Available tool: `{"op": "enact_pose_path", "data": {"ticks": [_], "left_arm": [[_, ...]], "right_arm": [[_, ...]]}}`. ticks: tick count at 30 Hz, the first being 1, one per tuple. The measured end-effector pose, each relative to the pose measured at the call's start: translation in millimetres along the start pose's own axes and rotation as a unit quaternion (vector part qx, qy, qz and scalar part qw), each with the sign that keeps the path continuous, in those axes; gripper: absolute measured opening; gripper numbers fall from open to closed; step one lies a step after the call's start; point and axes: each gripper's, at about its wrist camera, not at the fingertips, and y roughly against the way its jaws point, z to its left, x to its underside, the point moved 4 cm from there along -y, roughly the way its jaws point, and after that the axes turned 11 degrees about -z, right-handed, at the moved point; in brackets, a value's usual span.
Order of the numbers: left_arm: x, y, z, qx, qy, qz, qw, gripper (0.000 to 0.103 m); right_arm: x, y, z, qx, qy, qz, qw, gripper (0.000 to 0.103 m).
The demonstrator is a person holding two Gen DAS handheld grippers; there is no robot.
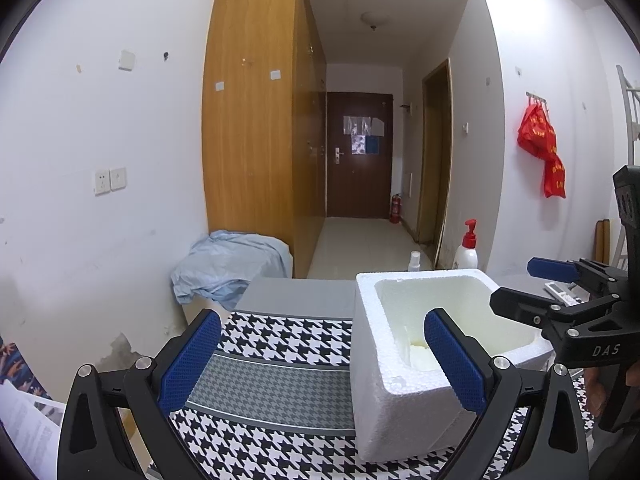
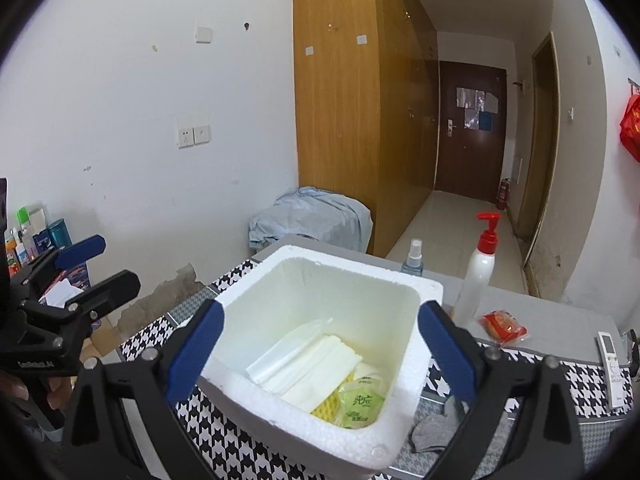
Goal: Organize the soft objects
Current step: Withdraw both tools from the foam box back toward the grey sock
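- The left gripper [image 1: 322, 360] hovers low over the houndstooth cloth [image 1: 280, 384], jaws wide apart with nothing between the blue pads.
- Just right of it the white foam box [image 2: 320, 432] stands on the cloth, open at the top.
- Inside the box lie white foam sheets [image 2: 308, 364], a yellow mesh sleeve [image 2: 326, 410] and a green-printed packet [image 2: 360, 402], packed toward its near right corner.
- The right gripper [image 2: 322, 354] hangs over the box, jaws spread wide to either side of it, pressing on nothing.
- A grey rag [image 2: 434, 430] lies crumpled on the cloth just right of the box.
- Beyond the box stand a small spray bottle [image 2: 413, 258] and a red-topped pump bottle [image 2: 478, 270].
- A red-wrapped snack [image 2: 503, 326] lies on the grey table [image 2: 560, 320], near the pump bottle.
- A white remote [image 2: 614, 368] rests at the far right.
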Motion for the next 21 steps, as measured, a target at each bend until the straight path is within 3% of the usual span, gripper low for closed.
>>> {"op": "enact_pose_path", "data": {"ticks": [21], "left_arm": [[-9, 27, -17, 0.012, -0.006, -0.016, 0.9998, 0.102]], "right_arm": [[1, 38, 6, 0.008, 0.017, -0.022, 1.0, 0.102]]}}
